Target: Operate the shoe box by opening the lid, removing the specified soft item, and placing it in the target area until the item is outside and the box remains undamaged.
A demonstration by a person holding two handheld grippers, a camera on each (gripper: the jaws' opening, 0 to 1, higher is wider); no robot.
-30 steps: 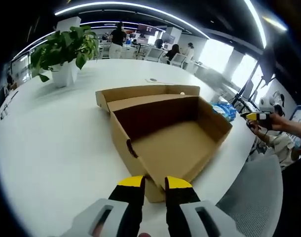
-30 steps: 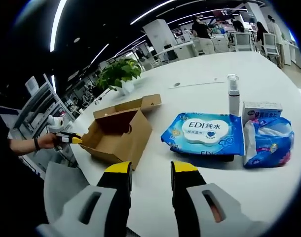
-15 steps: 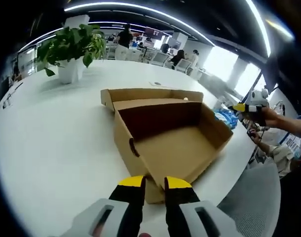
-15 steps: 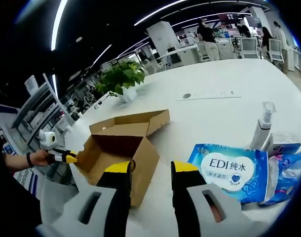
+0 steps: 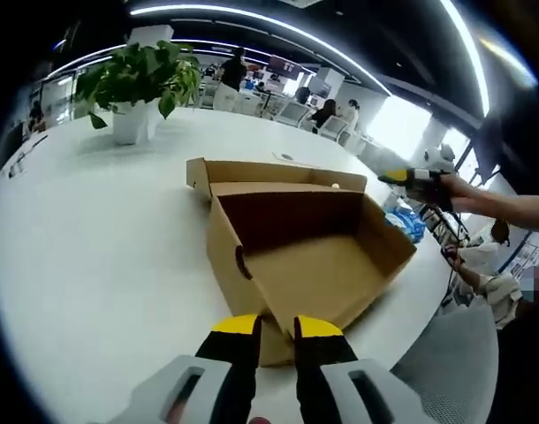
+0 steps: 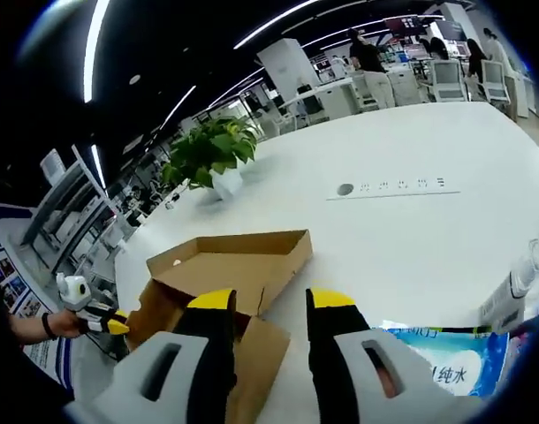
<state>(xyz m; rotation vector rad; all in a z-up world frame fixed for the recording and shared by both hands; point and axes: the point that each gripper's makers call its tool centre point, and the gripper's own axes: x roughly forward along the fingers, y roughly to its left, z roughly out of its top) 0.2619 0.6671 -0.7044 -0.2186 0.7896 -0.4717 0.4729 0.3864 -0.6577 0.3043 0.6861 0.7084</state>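
- shoe box (image 5: 309, 252) sits open on the white worktop (image 5: 102, 238), lid folded back toward 12 o'clock.
- left claw (image 5: 276, 329) nearly together, holding nothing, at the box's 6 o'clock corner.
- right claw (image 6: 269, 302) apart above the box; wipes pack (image 6: 446, 358) at 4 o'clock.

My white round tabletop (image 5: 93, 230) has a leafy green plant in a white pot (image 5: 139, 84) far back. A blue packet of wet wipes (image 6: 446, 362) lies near me. People sit at desks behind.
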